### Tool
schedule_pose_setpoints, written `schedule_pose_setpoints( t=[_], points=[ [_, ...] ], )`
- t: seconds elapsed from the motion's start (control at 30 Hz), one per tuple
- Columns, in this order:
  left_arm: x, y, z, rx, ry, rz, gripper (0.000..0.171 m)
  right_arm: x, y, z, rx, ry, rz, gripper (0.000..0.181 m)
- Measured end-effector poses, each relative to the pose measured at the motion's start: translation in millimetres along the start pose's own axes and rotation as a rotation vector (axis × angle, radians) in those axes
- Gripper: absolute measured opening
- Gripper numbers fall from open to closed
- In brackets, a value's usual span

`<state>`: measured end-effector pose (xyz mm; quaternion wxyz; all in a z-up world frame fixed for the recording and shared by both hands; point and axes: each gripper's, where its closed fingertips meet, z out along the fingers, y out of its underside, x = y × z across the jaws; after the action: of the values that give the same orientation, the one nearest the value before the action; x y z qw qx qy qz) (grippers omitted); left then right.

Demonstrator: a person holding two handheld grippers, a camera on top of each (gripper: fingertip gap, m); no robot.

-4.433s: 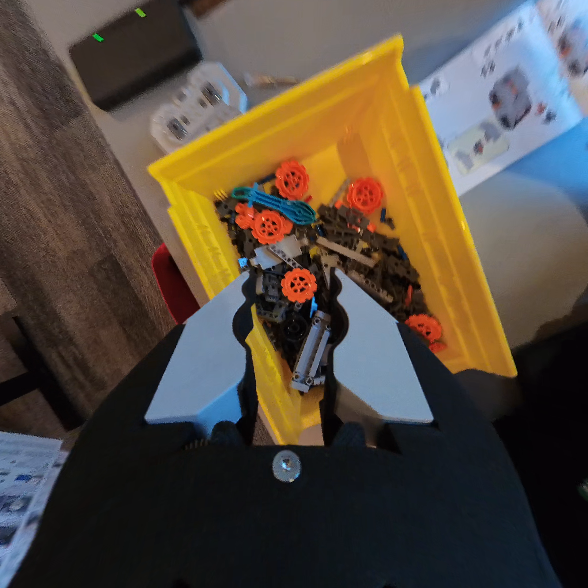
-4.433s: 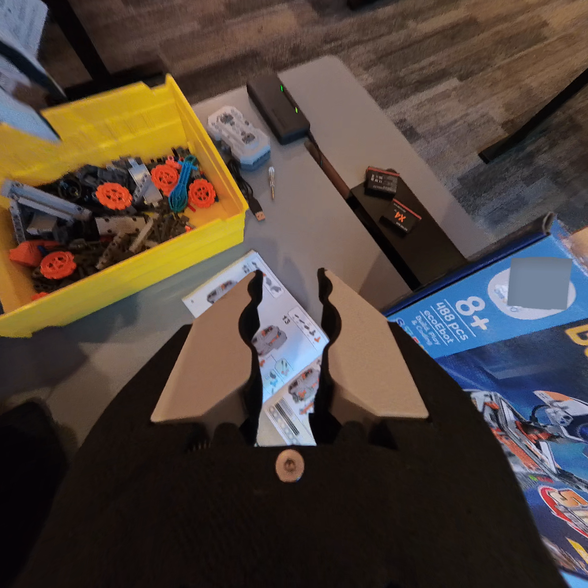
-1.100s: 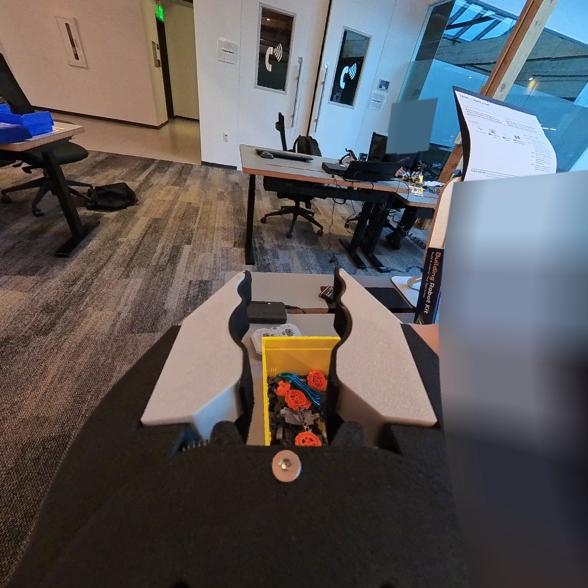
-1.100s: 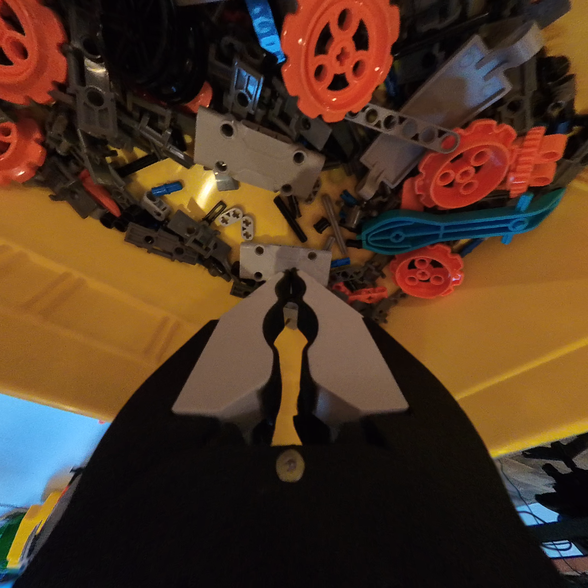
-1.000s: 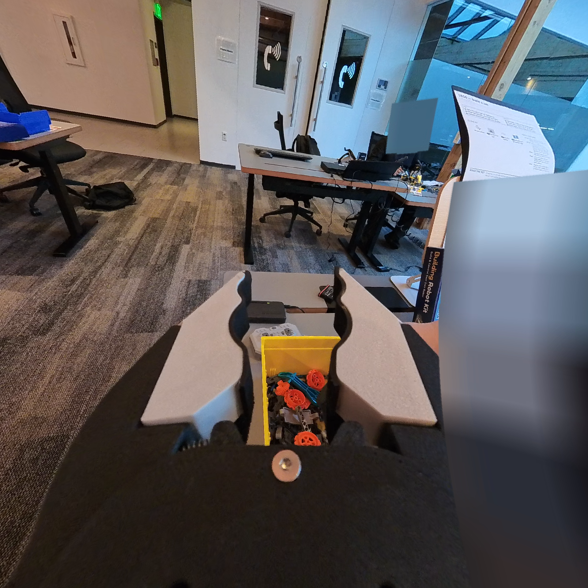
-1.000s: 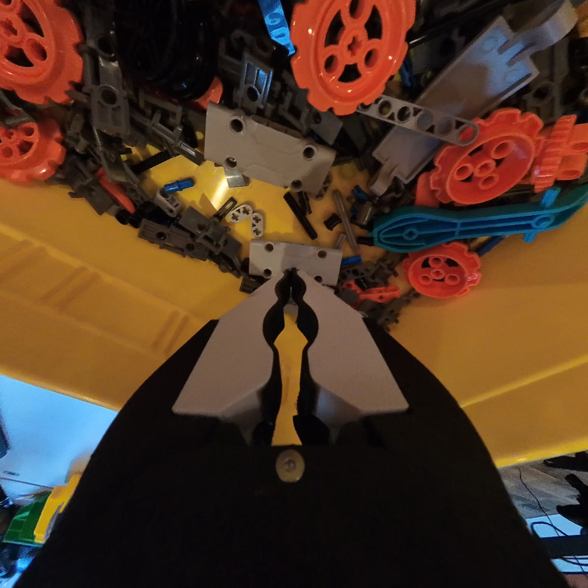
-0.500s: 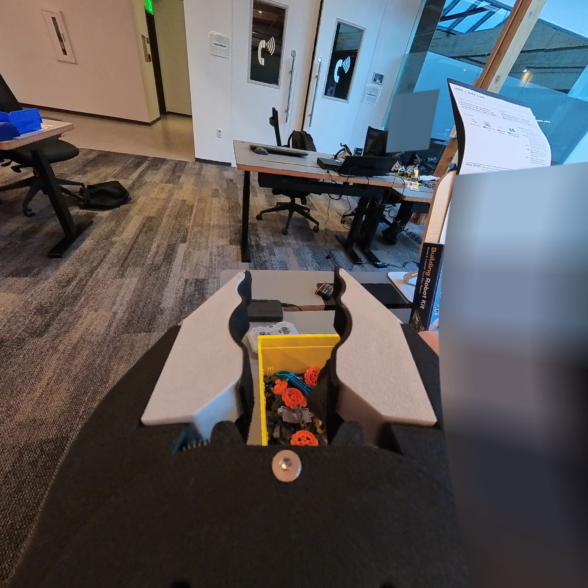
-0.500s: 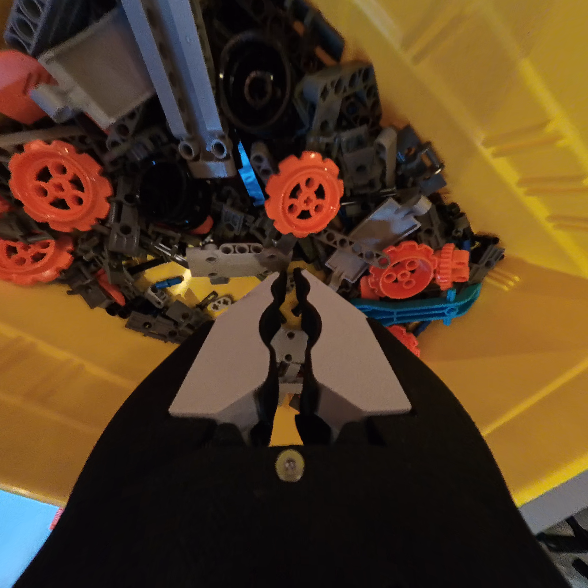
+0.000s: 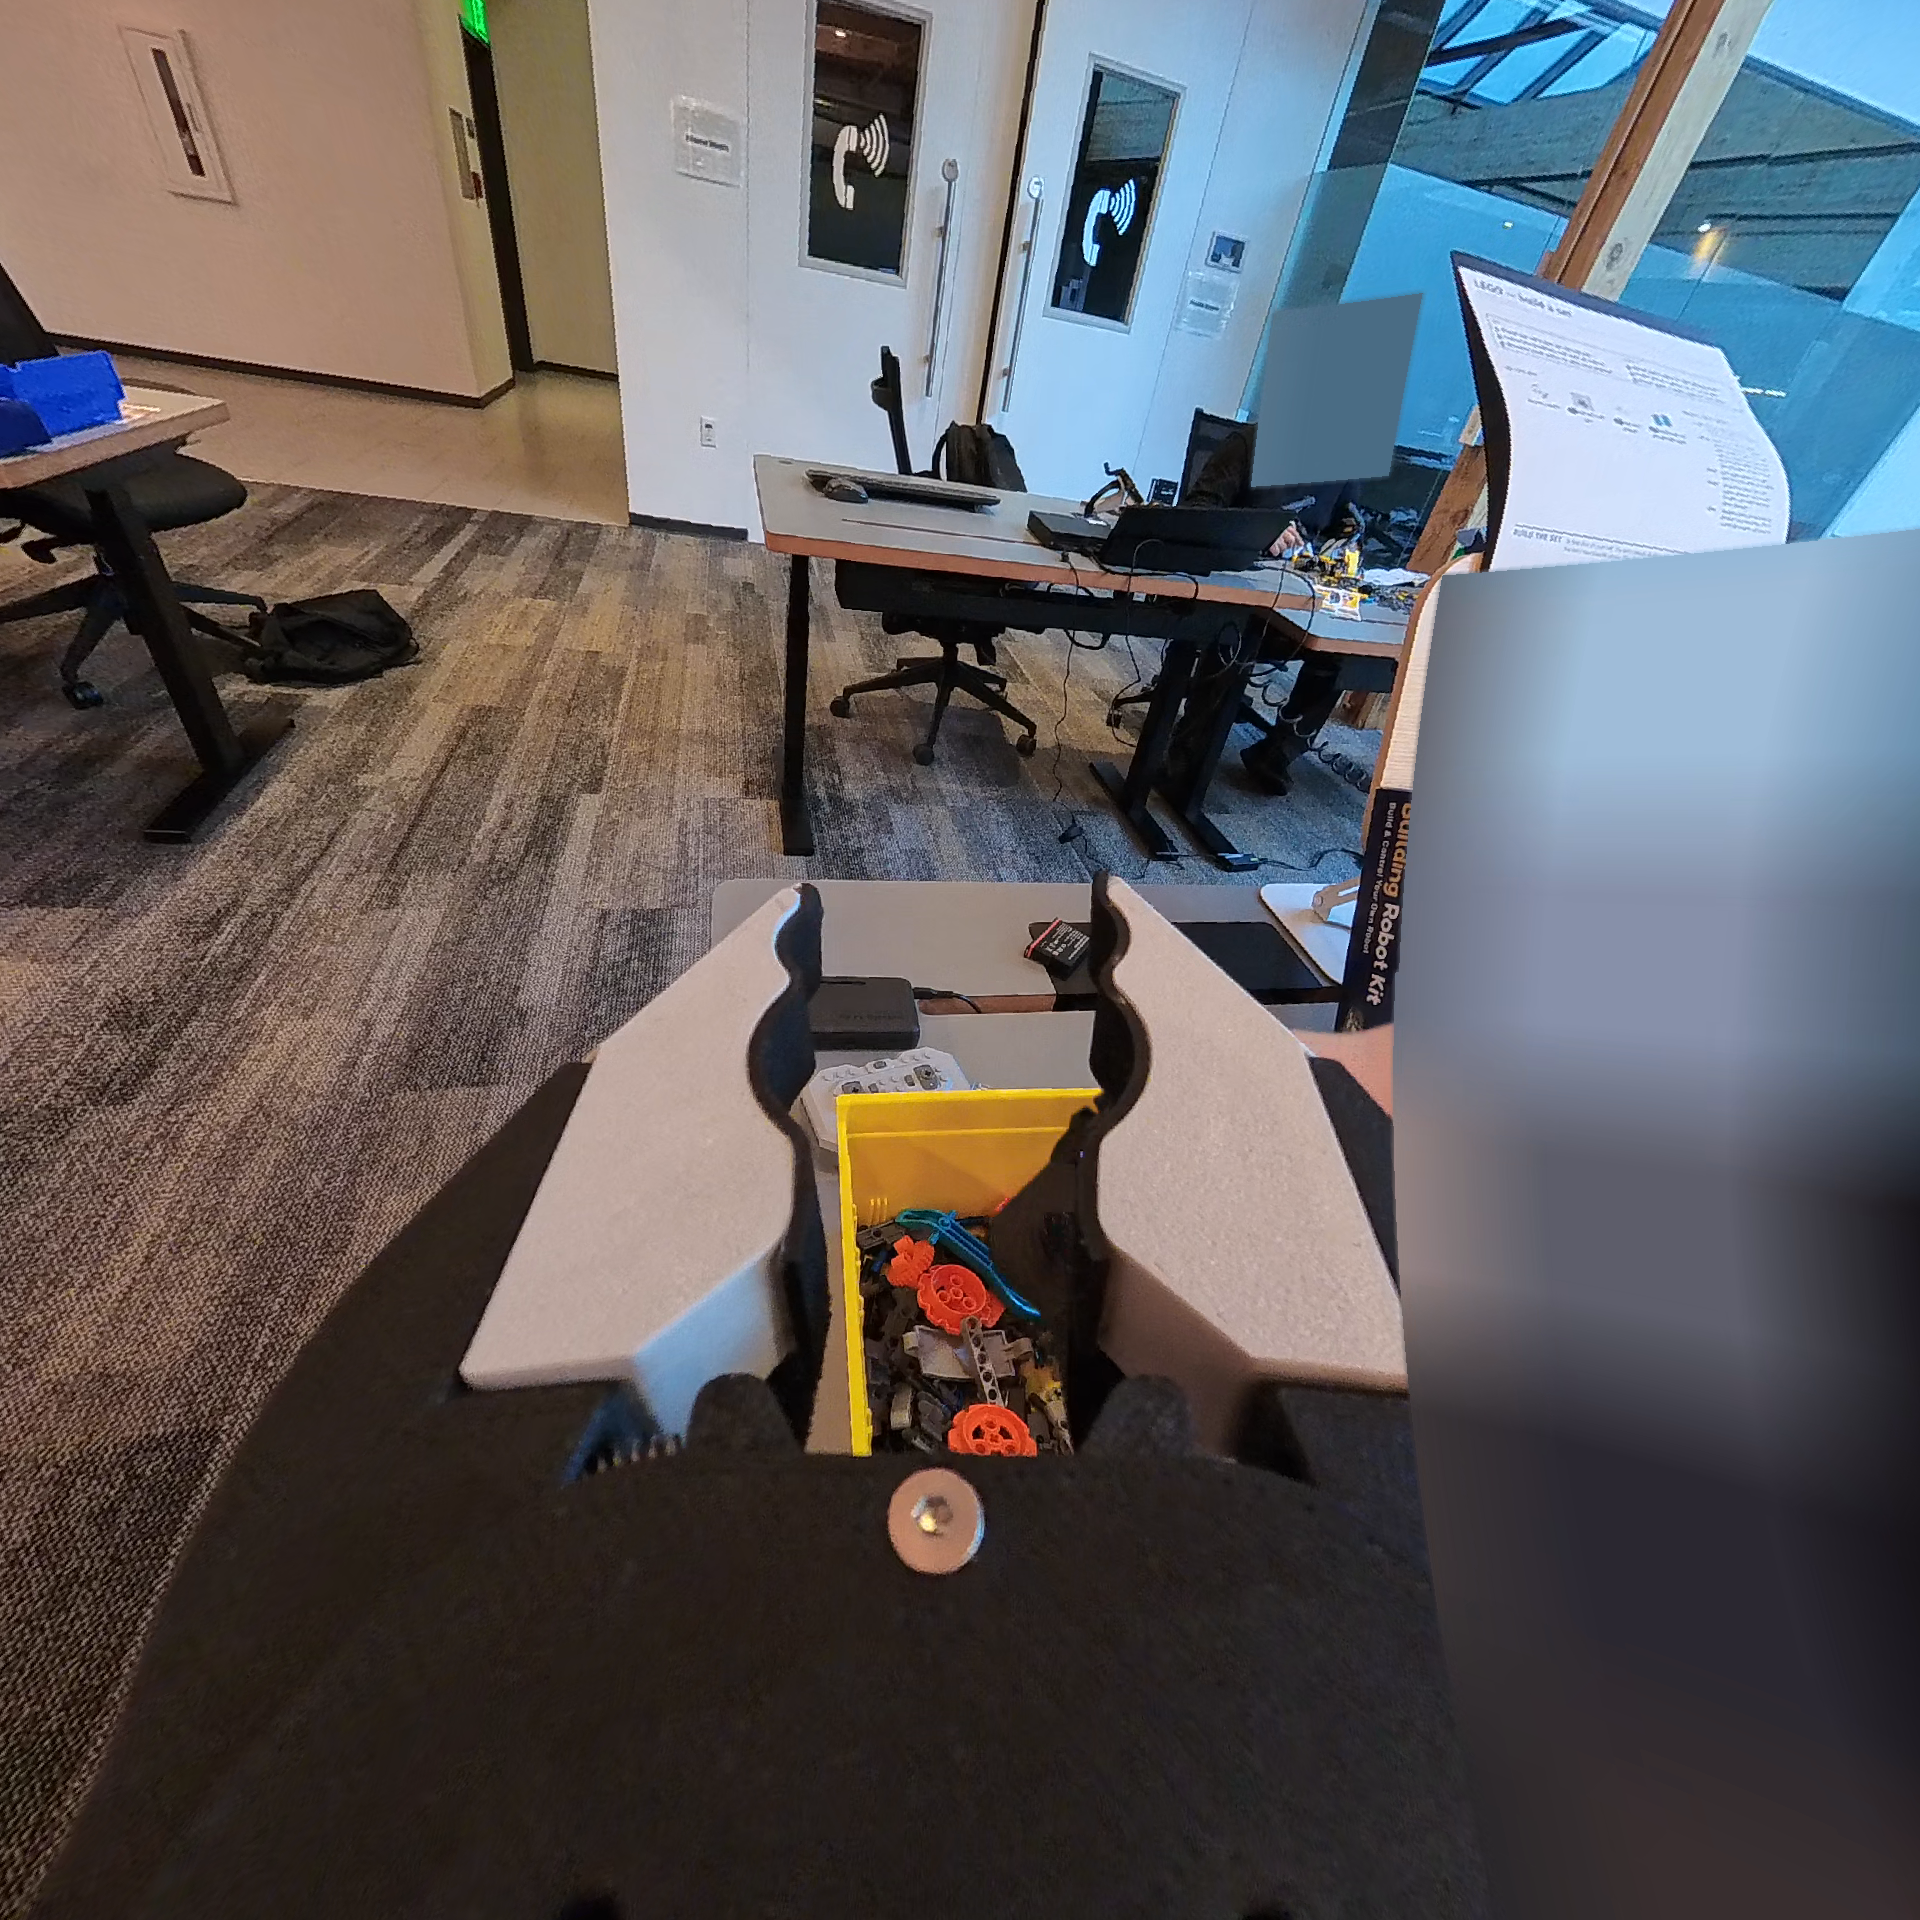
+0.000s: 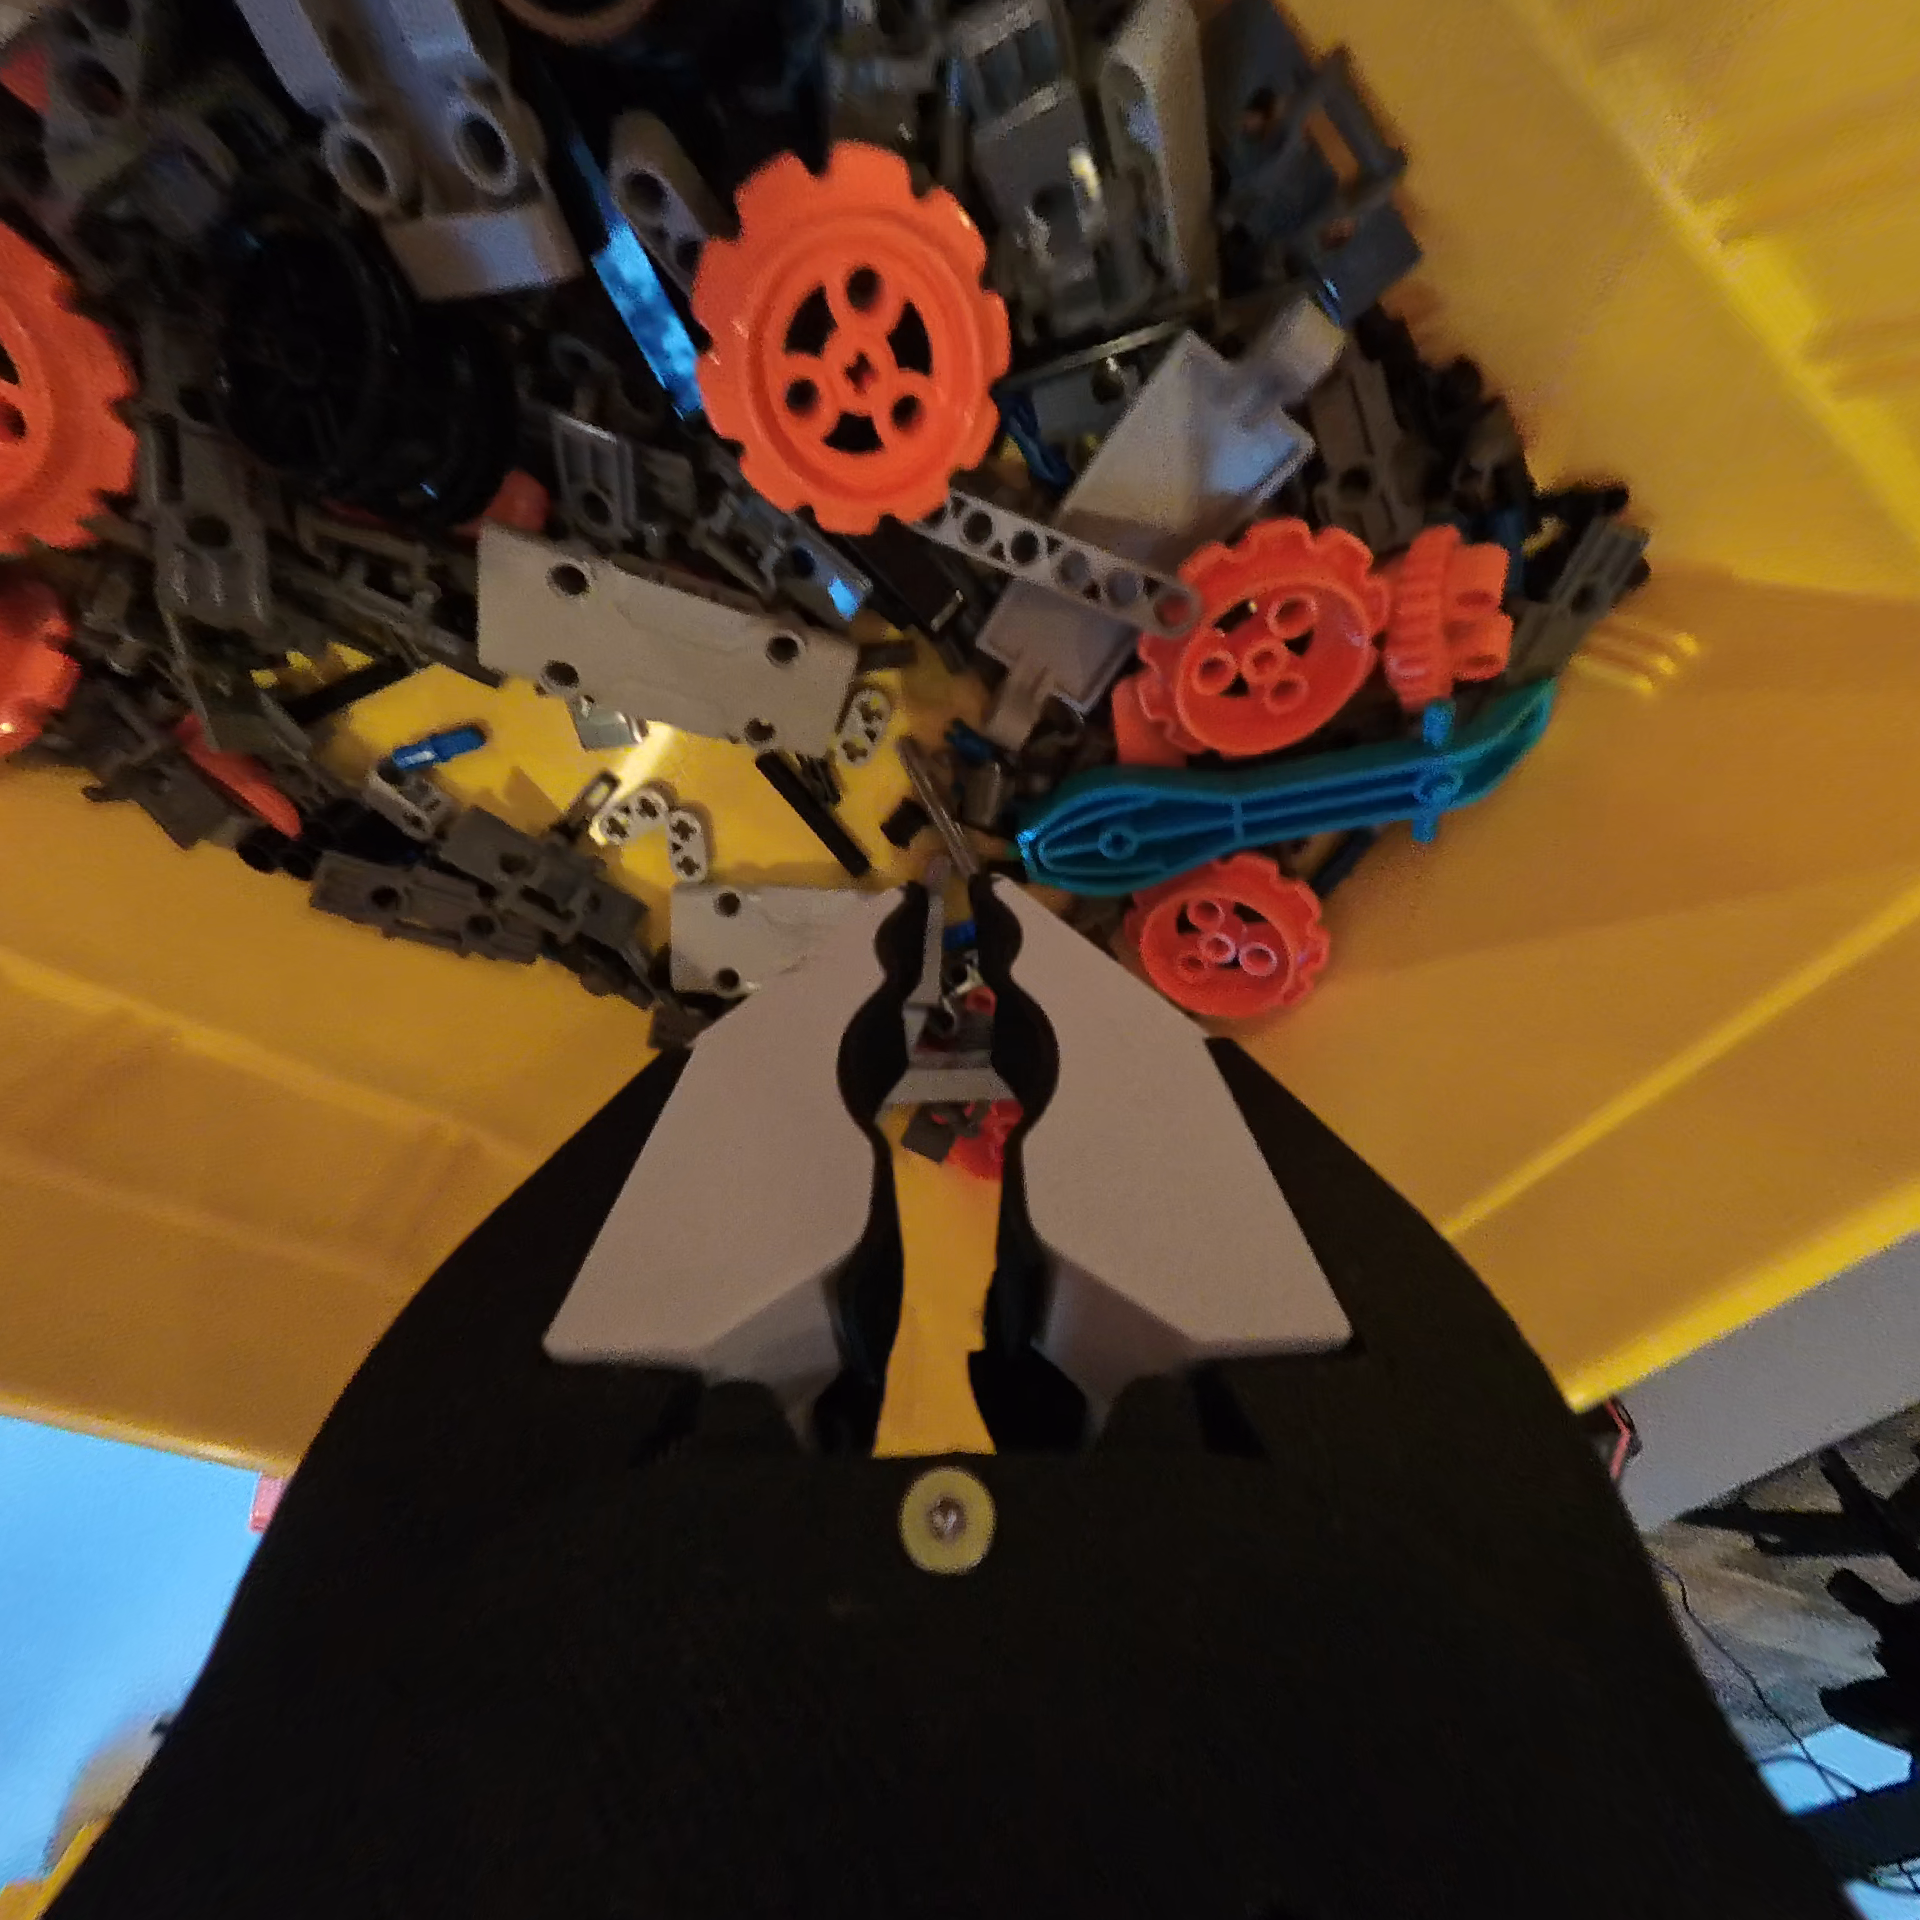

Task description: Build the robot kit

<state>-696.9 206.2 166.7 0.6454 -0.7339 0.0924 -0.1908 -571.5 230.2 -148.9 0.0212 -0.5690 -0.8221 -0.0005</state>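
Note:
My right gripper point(image 10: 945, 896) is down inside the yellow bin point(image 10: 312, 1143), over its heap of building parts. Its fingers are nearly together on a small grey piece point(image 10: 938, 1023) held between them. A flat grey plate point(image 10: 758, 935) lies by the left fingertip. A large orange gear point(image 10: 850, 338), a long grey plate point(image 10: 665, 649) and a teal lever point(image 10: 1288, 805) lie just ahead. My left gripper point(image 9: 951, 894) is open and empty, held high above the table. The yellow bin point(image 9: 966, 1143) shows between its fingers, with the right gripper's black body point(image 9: 1044, 1216) reaching into it.
Beyond the bin on the grey table lie a white-grey hub point(image 9: 894, 1075), a black device point(image 9: 862, 1013) and a small black pack point(image 9: 1060, 940). A blue kit box point(image 9: 1371, 925) stands at the right. Office desks point(image 9: 935, 530) and chairs stand farther off on the carpet. My hands' fingertips stand some 35 cm from each other. About 6 cm separates my right fingertips from the teal lever point(image 10: 1288, 805). My right gripper's tips are some 6 cm from the long grey plate point(image 10: 665, 649). Measured from the fingertips, the large orange gear point(image 10: 850, 338) is 8 cm or so from the right gripper and 30 cm from the left.
The right gripper moved from over the booklet into the bin and closed on the small grey piece, then shifted nearer the parts. The left gripper rose out of the bin and stays open.

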Motion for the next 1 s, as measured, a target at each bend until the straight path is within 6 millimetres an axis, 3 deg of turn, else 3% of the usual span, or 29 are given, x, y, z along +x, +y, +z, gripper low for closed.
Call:
schedule_pose_setpoints(
  t=[0.23, 0.47, 0.73, 1.0],
  points=[
    [-0.8, -0.5, -1.1, 0.004, 0.002, -0.005, 0.049, 7.1, -4.6, 5.3, 0.052, 0.010, -0.017, 0.027],
    [0.2, 1.8, 0.5, -0.010, 0.006, -0.003, 0.049, 14.4, 5.8, 6.1, -0.005, 0.061, -0.008, 0.025],
    [0.1, 2.4, 3.3, -0.013, 0.002, -0.002, 0.049, 14.9, -0.1, -8.3, 0.092, 0.047, 0.041, 0.025],
    [-1.7, 1.4, 4.1, -0.007, -0.015, -0.004, 0.049, 7.3, 2.8, 0.0, 0.055, 0.012, 0.030, 0.031]
  ],
)
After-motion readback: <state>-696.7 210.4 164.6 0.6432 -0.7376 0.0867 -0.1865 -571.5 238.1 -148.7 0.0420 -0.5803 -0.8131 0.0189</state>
